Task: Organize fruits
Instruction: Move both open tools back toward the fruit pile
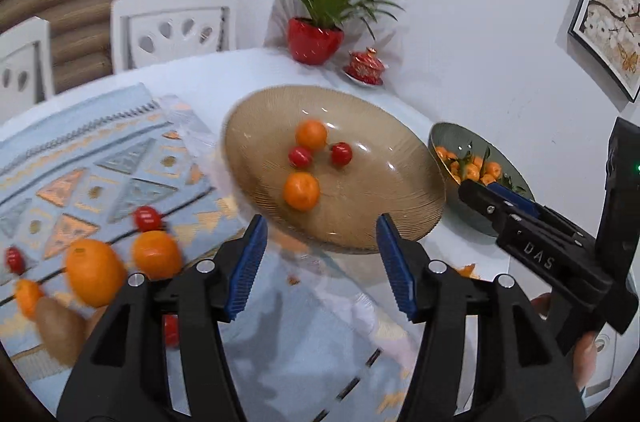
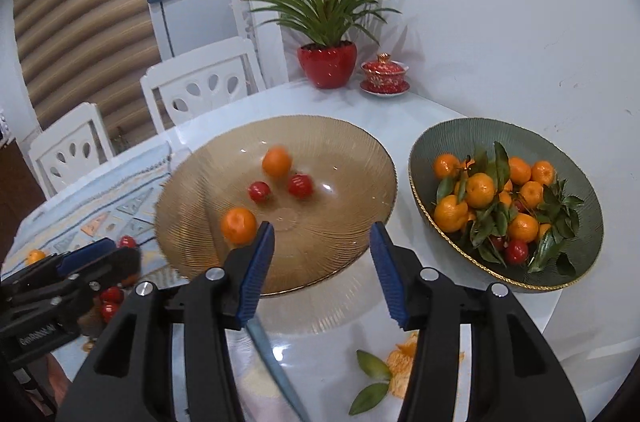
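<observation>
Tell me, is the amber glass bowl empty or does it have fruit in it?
Not empty: the amber bowl holds two oranges and two small red fruits.

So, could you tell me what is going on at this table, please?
A person is sorting fruit with two tools. The left hand-held gripper and right hand-held gripper both hang open and empty near the amber plate, which holds two oranges and two tomatoes. More fruit waits on the placemat.

Bright even indoor light, glare spots on amber plate [image 2: 340,142], motion blur, fisheye-curved dark corners
</observation>
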Available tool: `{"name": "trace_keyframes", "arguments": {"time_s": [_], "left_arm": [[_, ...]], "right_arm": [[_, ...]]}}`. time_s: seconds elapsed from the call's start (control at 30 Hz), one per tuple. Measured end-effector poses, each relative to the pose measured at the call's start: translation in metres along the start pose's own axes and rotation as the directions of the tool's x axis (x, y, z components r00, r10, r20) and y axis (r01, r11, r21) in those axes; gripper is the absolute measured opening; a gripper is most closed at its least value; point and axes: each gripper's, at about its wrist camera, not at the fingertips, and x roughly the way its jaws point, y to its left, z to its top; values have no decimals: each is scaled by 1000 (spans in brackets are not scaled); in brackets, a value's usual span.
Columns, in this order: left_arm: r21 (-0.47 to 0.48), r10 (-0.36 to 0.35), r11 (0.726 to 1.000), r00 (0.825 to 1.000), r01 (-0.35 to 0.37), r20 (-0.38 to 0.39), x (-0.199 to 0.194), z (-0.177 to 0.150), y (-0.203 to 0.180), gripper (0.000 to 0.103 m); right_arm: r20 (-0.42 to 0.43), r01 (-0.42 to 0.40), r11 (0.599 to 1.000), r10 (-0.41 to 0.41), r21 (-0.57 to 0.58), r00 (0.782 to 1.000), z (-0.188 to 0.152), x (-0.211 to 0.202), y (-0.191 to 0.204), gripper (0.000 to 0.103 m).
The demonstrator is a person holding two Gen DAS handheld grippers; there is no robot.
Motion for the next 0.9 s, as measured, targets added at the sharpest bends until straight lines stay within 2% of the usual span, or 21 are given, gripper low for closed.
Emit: {"name": "trace_keyframes", "arguments": {"time_s": [0.07,0.13,0.27,0.47,0.57,0.73,0.9], "left_arm": [[11,80,997,997,-80,11,-17,0,4,57],[8,128,992,991,-128,40,-43,-2,14,57],[-49,159,987,983,-155,96,-91,-4,38,57],[-84,206,978,960,-193,192,-155,-5,61,57],[-97,228,973,943,-211,241,-182,-9,69,57],[-134,284,957,922,-256,265,-197,-22,88,58],[-187,304,946,927,-265,221,-186,-39,117,58]], "right_arm": [[13,-9,1000,9,-3,1000,1,-9,3,51],[29,-10,1000,10,-11,1000,1,-18,7,51],[67,2,999,1,-38,998,0,-35,20,54],[85,-80,995,85,-67,993,3,-59,49,55],[101,-117,989,127,-95,987,2,-71,70,61],[97,-156,969,177,-192,979,-13,-75,118,64],[37,-186,952,201,-244,979,-36,-55,152,65]]}}
